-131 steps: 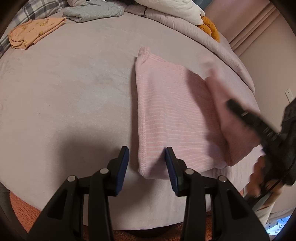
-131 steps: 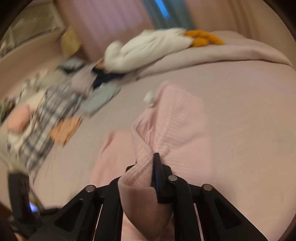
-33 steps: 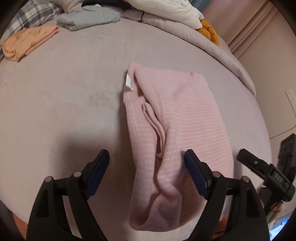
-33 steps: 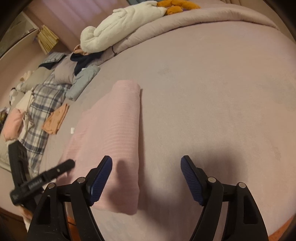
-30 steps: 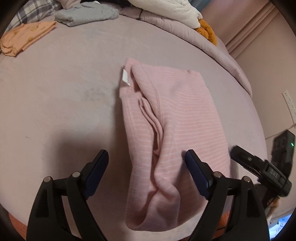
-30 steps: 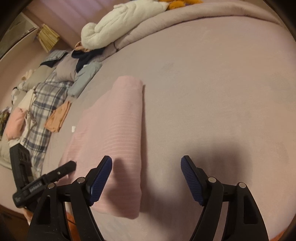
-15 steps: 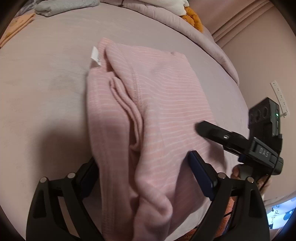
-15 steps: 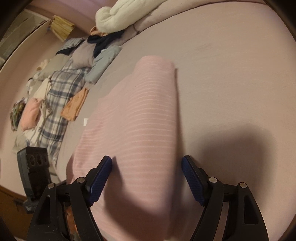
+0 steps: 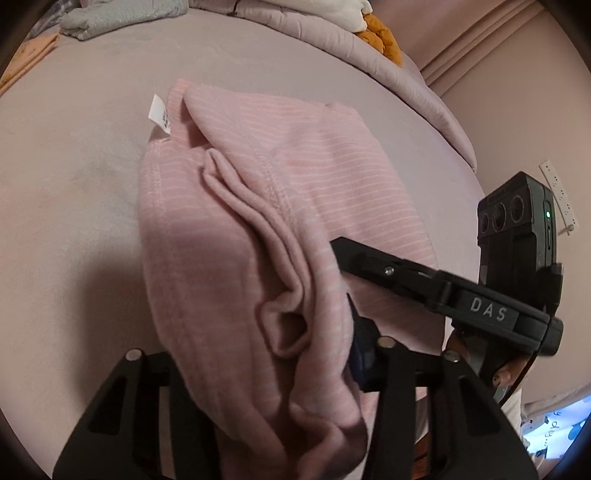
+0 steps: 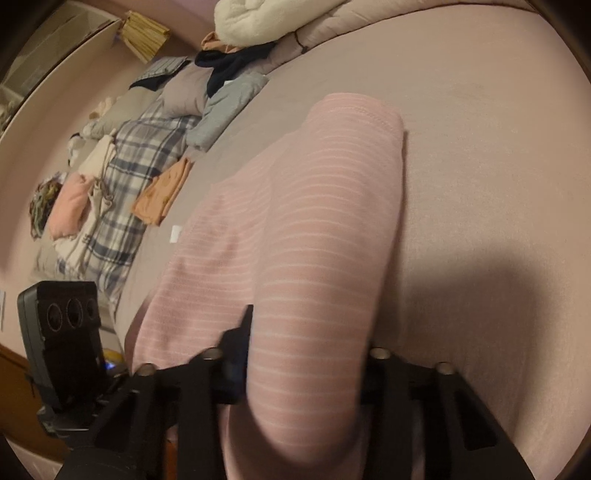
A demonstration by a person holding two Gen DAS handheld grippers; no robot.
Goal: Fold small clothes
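Observation:
A pink striped garment (image 9: pixel 277 192) lies folded lengthwise on the mauve bed (image 9: pixel 74 184), its white label (image 9: pixel 159 115) at the far left corner. Its near end is bunched up between the jaws of my left gripper (image 9: pixel 266 350), which are closing on it; the blue right pad (image 9: pixel 360 350) presses the cloth and the left pad is hidden under it. My right gripper (image 10: pixel 306 350) is closing on the garment's (image 10: pixel 325 221) rolled right-hand fold, which bulges up between its jaws. In the left wrist view, one black finger (image 9: pixel 388 269) of it rests on the cloth.
Folded clothes lie at the bed's far side: a grey piece (image 9: pixel 122 18), an orange piece (image 10: pixel 164 192), a plaid blanket (image 10: pixel 147 155) and a pink bundle (image 10: pixel 70 206). A white duvet (image 10: pixel 266 18) is heaped at the head. The bed's near edge is just below both grippers.
Both grippers moved forward and down over the garment's near end. Their jaws, wide apart half a second ago, have narrowed and gathered the cloth between them.

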